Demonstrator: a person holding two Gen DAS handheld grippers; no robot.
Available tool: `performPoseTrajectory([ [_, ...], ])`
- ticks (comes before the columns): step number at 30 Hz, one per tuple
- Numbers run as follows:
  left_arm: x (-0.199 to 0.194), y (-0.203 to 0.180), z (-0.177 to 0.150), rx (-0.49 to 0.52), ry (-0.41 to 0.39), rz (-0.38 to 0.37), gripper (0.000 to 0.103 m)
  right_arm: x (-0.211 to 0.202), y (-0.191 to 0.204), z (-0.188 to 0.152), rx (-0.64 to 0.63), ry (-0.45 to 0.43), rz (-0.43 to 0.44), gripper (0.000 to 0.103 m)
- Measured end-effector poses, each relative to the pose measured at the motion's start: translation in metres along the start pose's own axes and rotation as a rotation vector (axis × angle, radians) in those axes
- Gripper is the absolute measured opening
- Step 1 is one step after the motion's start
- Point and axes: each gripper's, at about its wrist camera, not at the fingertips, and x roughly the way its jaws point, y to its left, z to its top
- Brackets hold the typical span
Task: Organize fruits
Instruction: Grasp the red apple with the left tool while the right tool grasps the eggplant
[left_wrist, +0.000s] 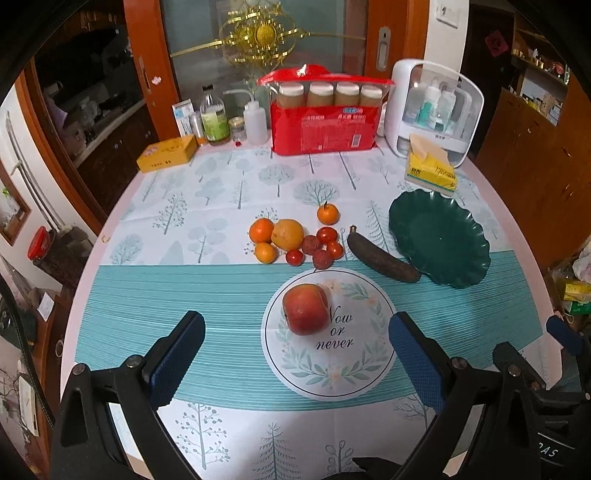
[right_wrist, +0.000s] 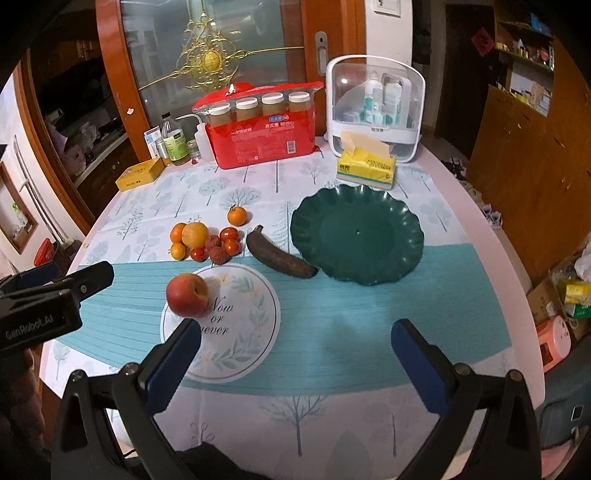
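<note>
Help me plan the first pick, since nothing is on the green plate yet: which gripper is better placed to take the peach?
Left, probably. The left gripper is open with the peach centred just ahead of its fingers. The right gripper is also open but faces bare cloth nearer the green plate.

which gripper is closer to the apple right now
Left. The left gripper is open with the apple lying just ahead, centred between its fingers. The right gripper sits further to the apple's right, so the apple lies off past its left finger.
</note>
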Motion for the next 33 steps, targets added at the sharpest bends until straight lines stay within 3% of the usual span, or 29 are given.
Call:
performPoseTrajectory([
  [6,0.04,0.003,0.015,-0.014,0.102,-0.021,0.099,0.023,0.002,0.017,-0.046,-0.009,-0.004,0.103],
  [19,0.135,0.014,0.023,-0.096,0.351,-0.055,0.099,0.087,0.026,0.043,-0.298,-0.067,-0.025,0.102],
  [33,0.203,0.02,0.019,-0.166,0.526,-0.066,0.097,0.168,0.064,0.037,-0.637,-0.091,0.023,0.083],
])
